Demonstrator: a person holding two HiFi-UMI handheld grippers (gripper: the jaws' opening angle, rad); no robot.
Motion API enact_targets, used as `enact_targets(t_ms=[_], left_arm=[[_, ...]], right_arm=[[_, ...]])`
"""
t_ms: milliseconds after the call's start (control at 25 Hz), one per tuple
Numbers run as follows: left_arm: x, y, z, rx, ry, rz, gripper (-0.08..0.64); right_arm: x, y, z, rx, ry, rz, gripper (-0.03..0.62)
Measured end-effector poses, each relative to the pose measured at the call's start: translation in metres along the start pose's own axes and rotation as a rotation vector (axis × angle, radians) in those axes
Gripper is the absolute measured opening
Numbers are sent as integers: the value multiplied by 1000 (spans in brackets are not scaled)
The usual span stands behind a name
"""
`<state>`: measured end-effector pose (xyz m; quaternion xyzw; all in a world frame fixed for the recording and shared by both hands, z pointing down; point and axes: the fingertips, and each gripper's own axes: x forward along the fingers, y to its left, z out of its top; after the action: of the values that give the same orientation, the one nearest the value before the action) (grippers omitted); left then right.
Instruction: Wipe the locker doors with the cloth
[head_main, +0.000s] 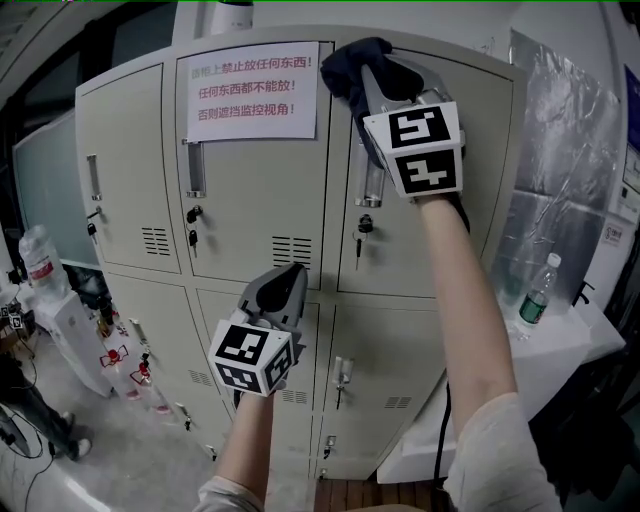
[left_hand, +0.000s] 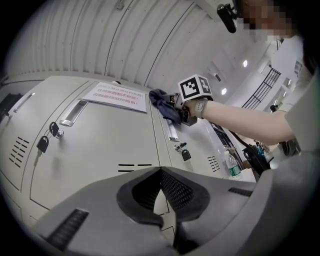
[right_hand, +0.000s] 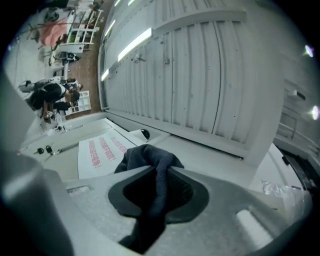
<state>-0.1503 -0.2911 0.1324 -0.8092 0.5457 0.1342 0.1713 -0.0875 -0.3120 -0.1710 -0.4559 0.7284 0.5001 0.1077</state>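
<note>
Right gripper (head_main: 372, 82) pinches cloth (head_main: 347, 62) onto locker door (head_main: 412, 245) at 1 o'clock to wipe; left gripper (head_main: 289, 277) closed, empty, spare at 6.

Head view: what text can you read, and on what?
Notice on upper middle locker door, red:
"...禁止放任何东西!" (start unclear)
"任何东西都不能放!"
"否则遮挡监控视角!"
Bottle label: too small.
</note>
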Motion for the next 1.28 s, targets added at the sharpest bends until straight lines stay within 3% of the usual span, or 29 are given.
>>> enact_targets(t_ms=[240,480,1040,1280], left_arm=[[1,-1,-4,-9,0,3,-2],[2,-7,-8,-40,-8,-14,-2],[8,-21,-10,-43,-8,-39,-2],[4,-21,-9,-44,0,-34,-2]], right_arm=[[3,-9,-7,-84,48,-1,55],[-15,-37,-22,-64,61,-50,54],[-65,-118,-62,-80,139,-170,54],[-77,-134,-74,-84,165,-190,54]])
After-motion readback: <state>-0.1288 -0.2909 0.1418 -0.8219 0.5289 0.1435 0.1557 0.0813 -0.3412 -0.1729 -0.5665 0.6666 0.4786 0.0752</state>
